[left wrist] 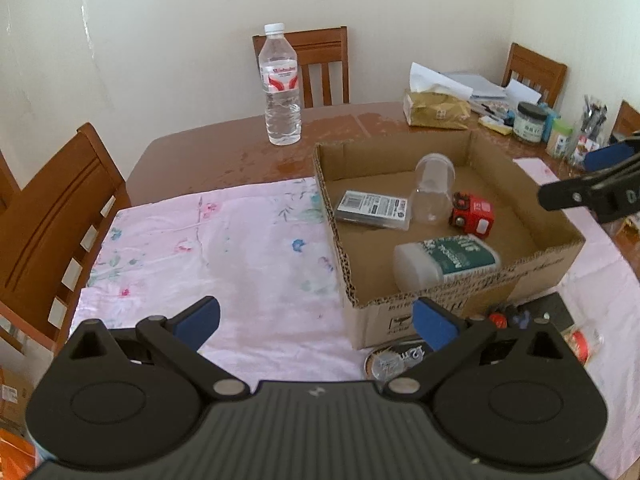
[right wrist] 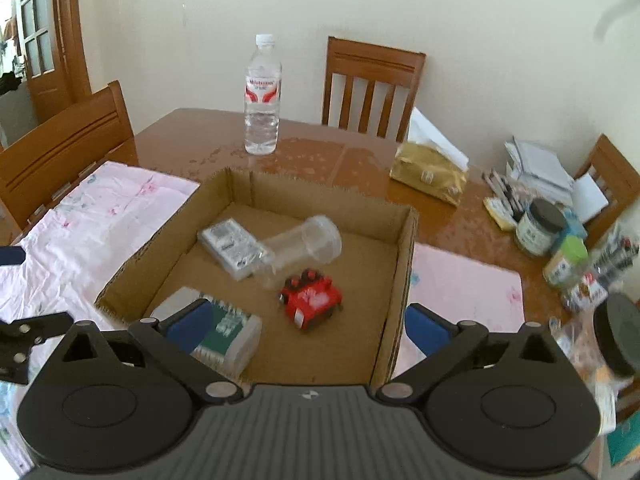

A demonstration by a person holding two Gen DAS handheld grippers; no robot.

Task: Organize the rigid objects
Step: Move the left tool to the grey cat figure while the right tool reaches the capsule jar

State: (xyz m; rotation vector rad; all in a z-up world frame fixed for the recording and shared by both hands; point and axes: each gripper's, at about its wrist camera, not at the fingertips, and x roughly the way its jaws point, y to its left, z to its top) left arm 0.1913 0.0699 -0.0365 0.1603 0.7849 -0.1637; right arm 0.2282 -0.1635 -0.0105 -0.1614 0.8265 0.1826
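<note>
We held the left gripper (left wrist: 316, 322) above the pink floral cloth (left wrist: 208, 248), jaws spread apart and empty, just beside the near-left corner of the cardboard box (left wrist: 440, 308). We held the right gripper (right wrist: 306, 330) over the box's near edge, jaws likewise apart and empty. Inside the box lay a clear plastic jar (right wrist: 304, 246) on its side, a grey labelled pack (right wrist: 234, 248) touching it, a red toy car (right wrist: 312, 306) near the centre, and a green-labelled container (right wrist: 224, 332) at the near wall. A water bottle (left wrist: 279, 84) stood upright on the wooden table (left wrist: 224, 160) beyond the cloth.
</note>
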